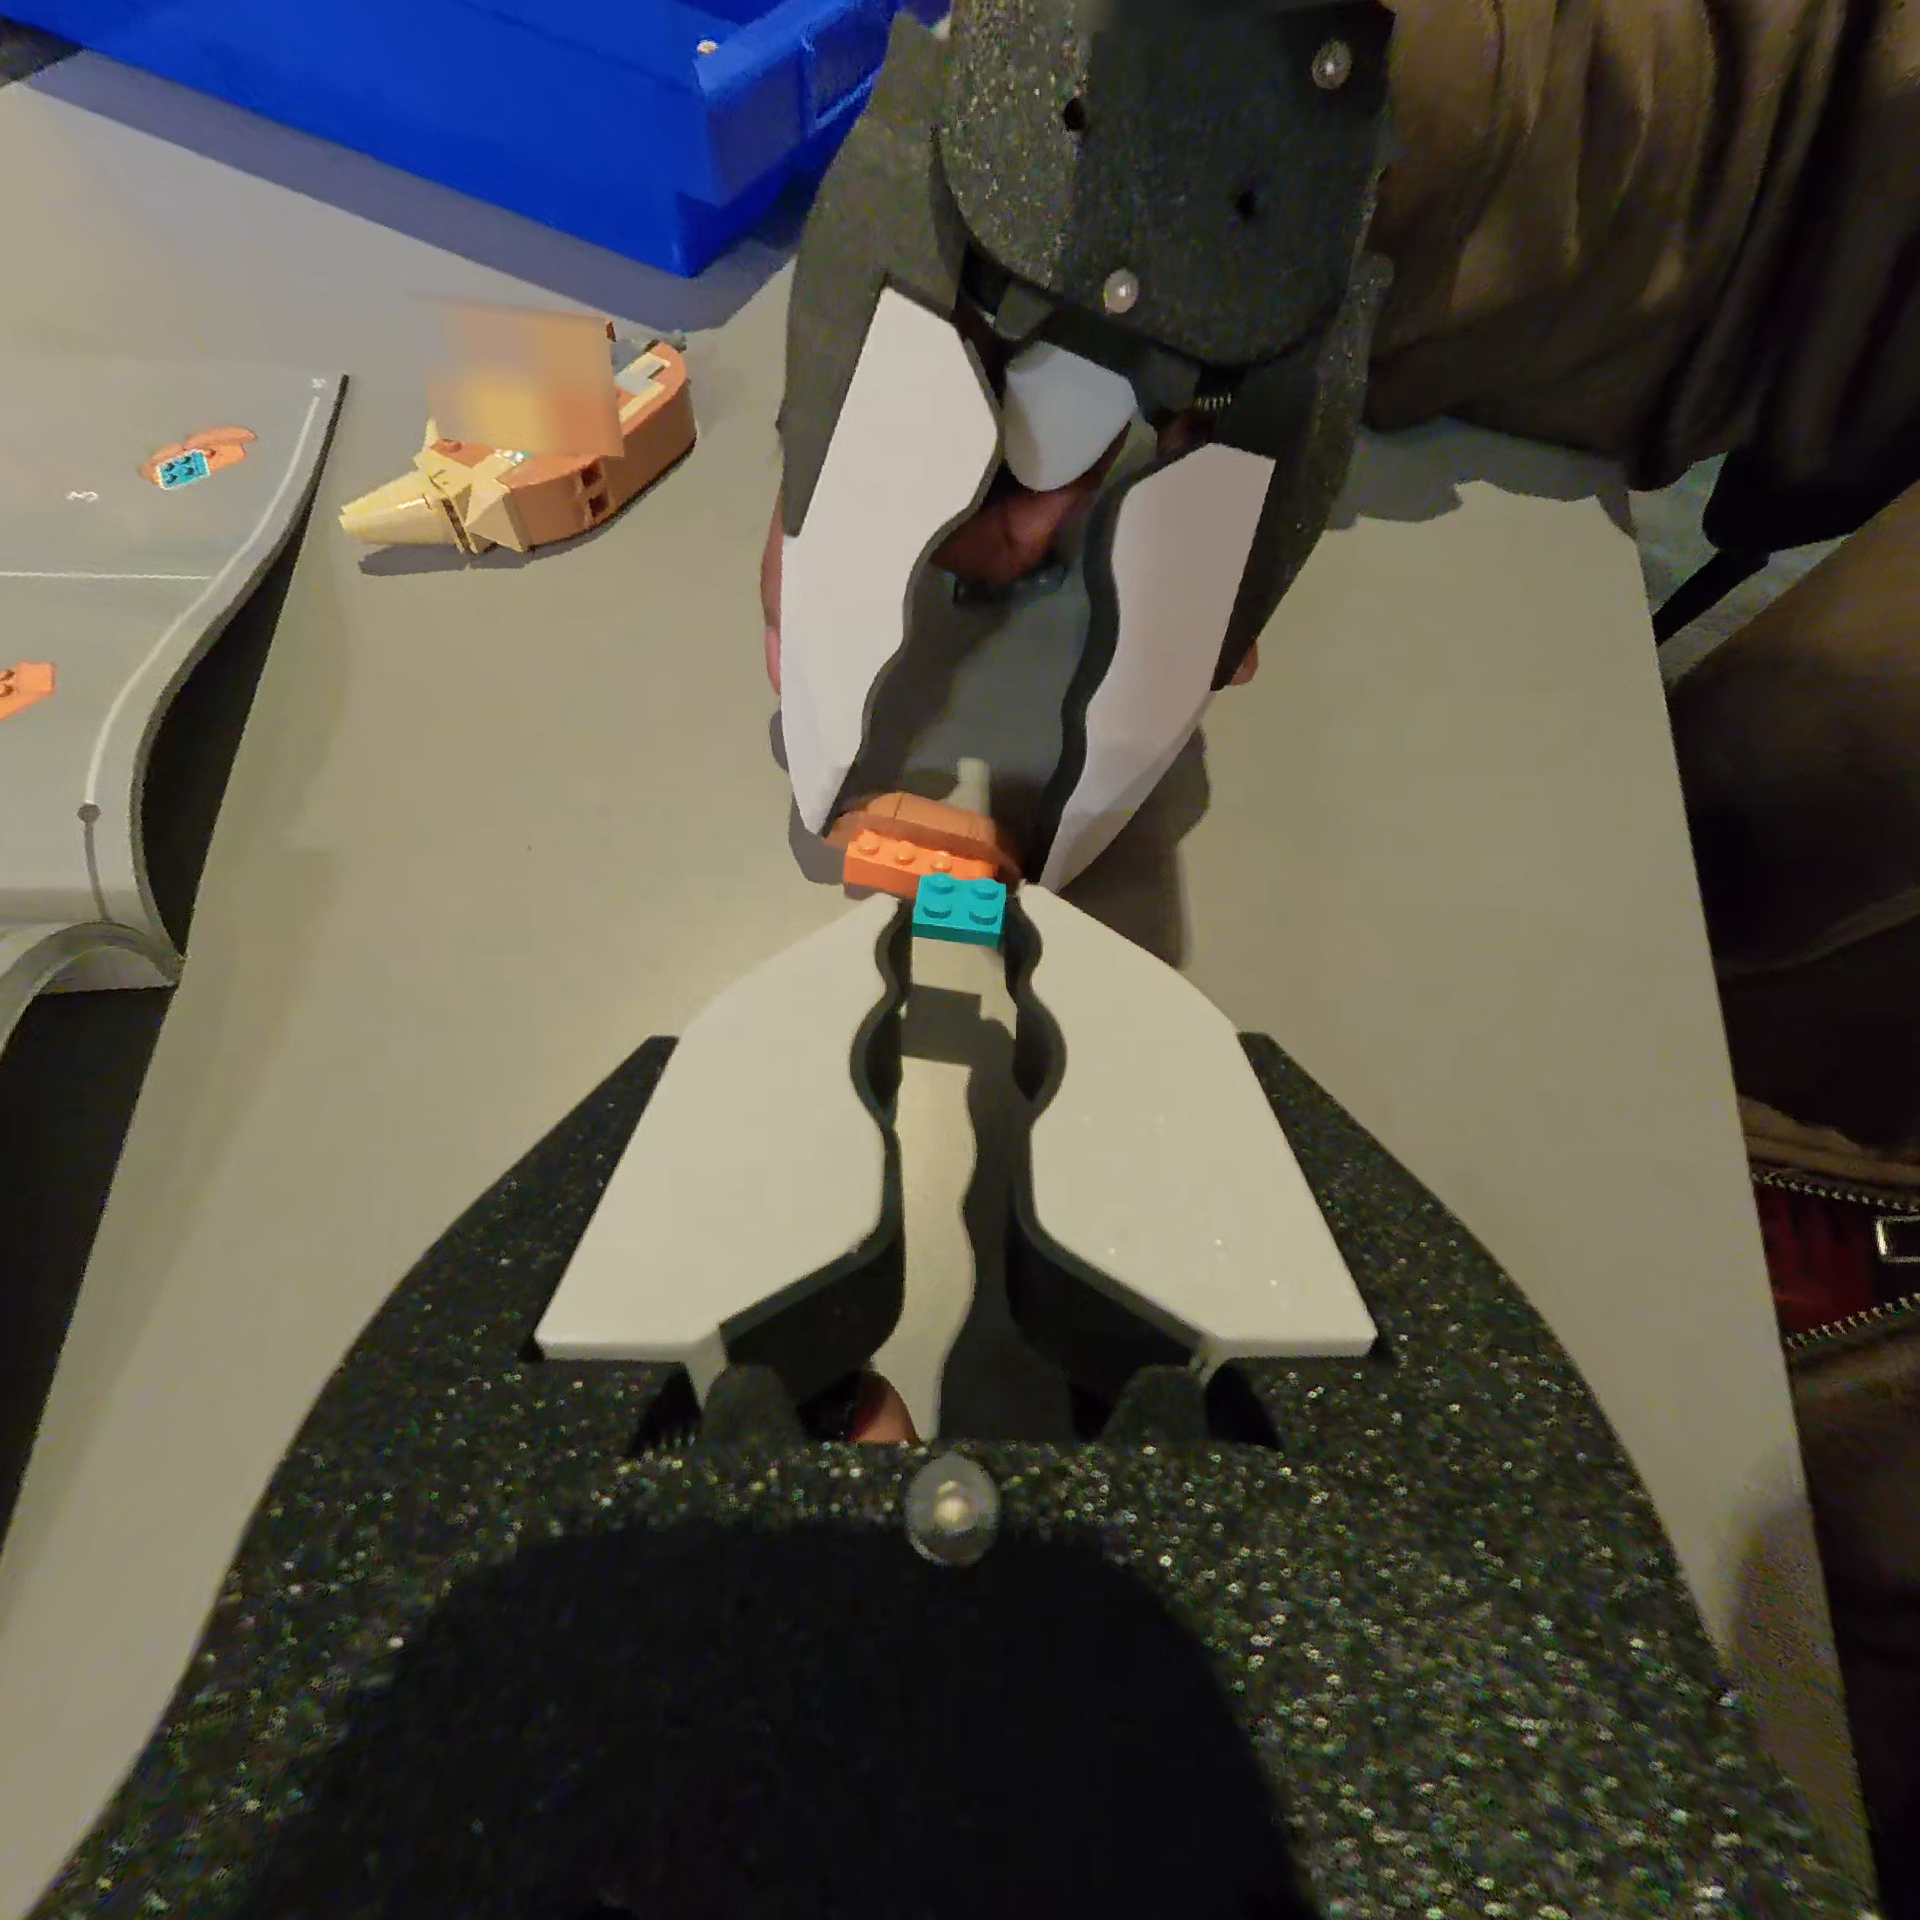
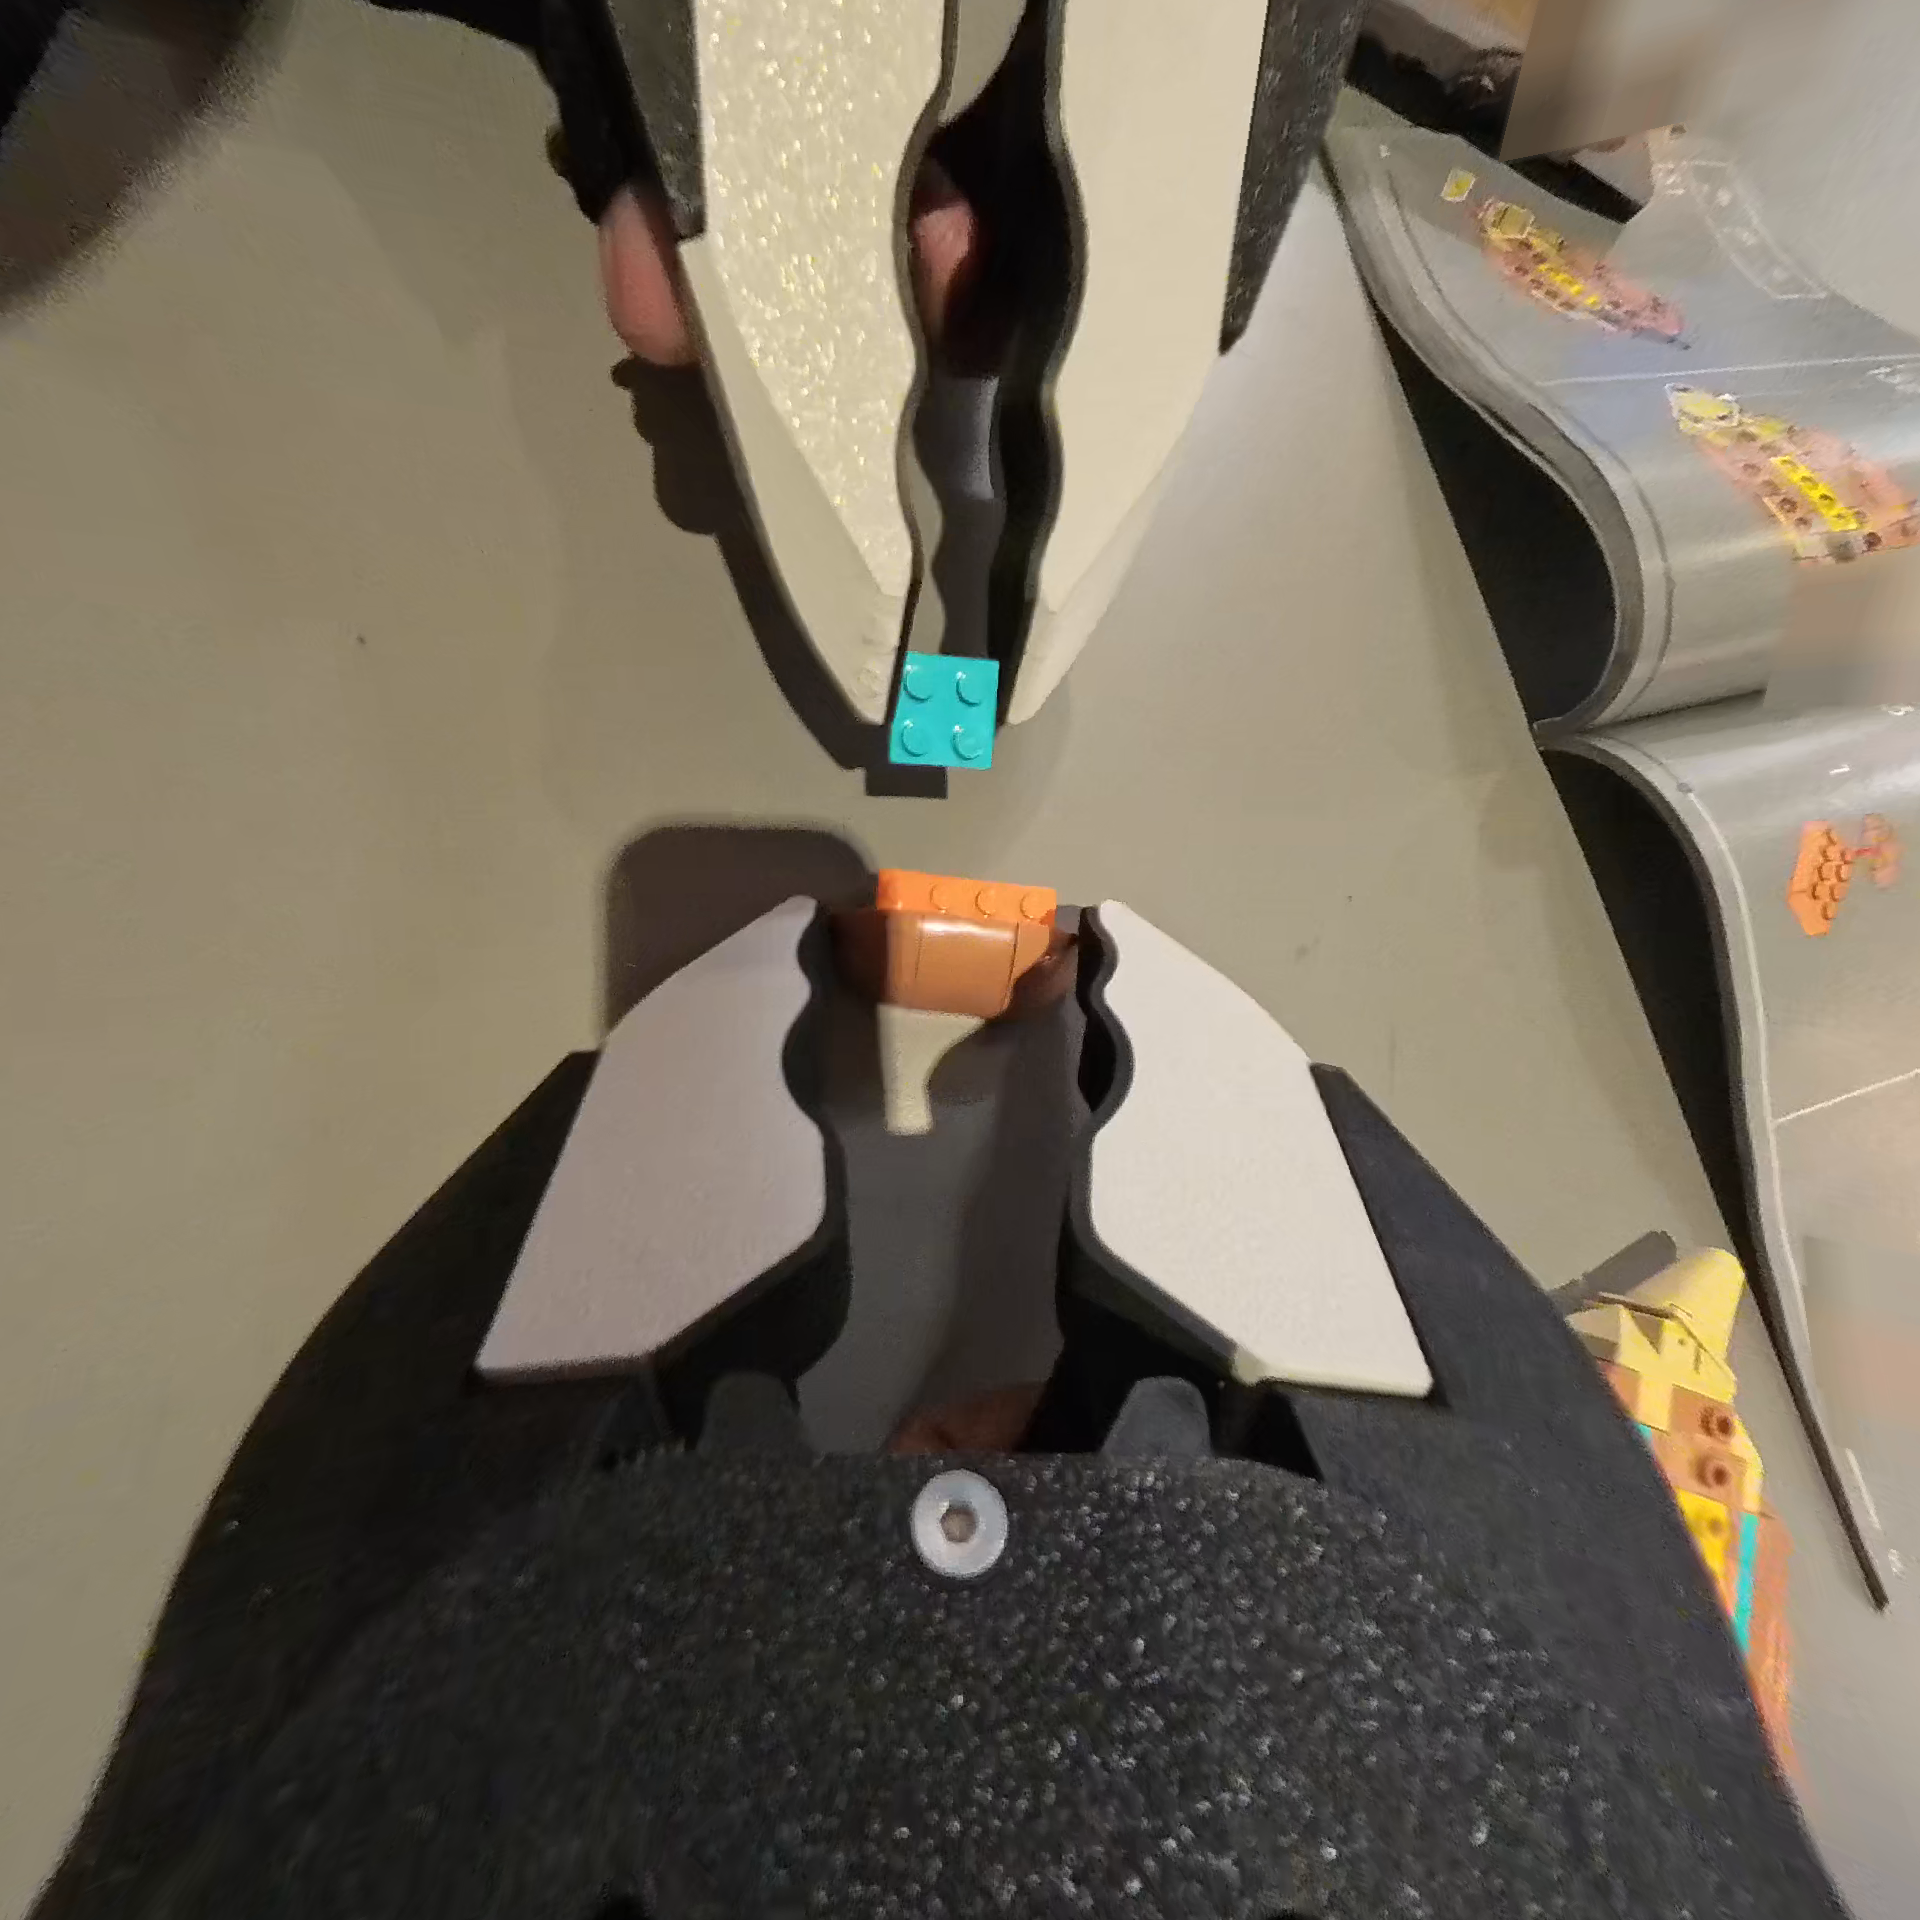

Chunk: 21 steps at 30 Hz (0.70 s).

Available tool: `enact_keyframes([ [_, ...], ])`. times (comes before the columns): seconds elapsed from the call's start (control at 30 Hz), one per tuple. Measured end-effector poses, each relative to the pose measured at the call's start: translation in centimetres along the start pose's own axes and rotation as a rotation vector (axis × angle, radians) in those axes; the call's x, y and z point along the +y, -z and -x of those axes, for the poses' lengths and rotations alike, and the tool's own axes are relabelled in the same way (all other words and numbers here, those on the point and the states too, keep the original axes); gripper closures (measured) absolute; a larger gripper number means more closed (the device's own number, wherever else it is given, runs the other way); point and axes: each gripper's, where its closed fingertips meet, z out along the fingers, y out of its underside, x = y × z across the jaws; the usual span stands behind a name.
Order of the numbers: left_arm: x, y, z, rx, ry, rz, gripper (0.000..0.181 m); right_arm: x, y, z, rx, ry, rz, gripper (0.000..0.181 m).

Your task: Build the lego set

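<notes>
My left gripper is shut on a small teal plate with four studs, held above the grey table. It also shows at the top of the right wrist view, with the teal plate at its tips. My right gripper is shut on an orange and brown lego piece, a studded orange plate over curved brown parts. In the left wrist view the right gripper faces mine, and its orange piece sits just beyond the teal plate, close to touching.
A partly built tan and brown lego ship lies on the table at the left; it also shows at the lower right of the right wrist view. An open instruction booklet lies beside it. A blue bin stands at the back. The grippers are tip to tip, or close to it.
</notes>
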Motion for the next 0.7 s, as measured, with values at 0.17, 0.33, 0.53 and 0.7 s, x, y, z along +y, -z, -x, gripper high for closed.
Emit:
enact_keyframes([
  [0.17,-0.9,0.2,-0.1,0.012,-0.05,-0.063,0.164,-1.8,0.9,0.0,0.023,-0.016,-0.11,0.136],
  [0.33,-1.8,0.5,-0.5,0.036,-0.082,-0.128,0.164,-2.4,1.1,0.6,0.052,-0.024,-0.156,0.136],
  [0.53,-1.7,0.1,-1.2,0.049,-0.157,-0.11,0.164,-2.9,1.5,1.1,0.076,-0.032,-0.202,0.137],
  [0.7,-1.6,-0.1,-1.5,0.034,-0.179,-0.051,0.164,-3.1,1.7,1.3,0.095,-0.007,-0.216,0.137],
])
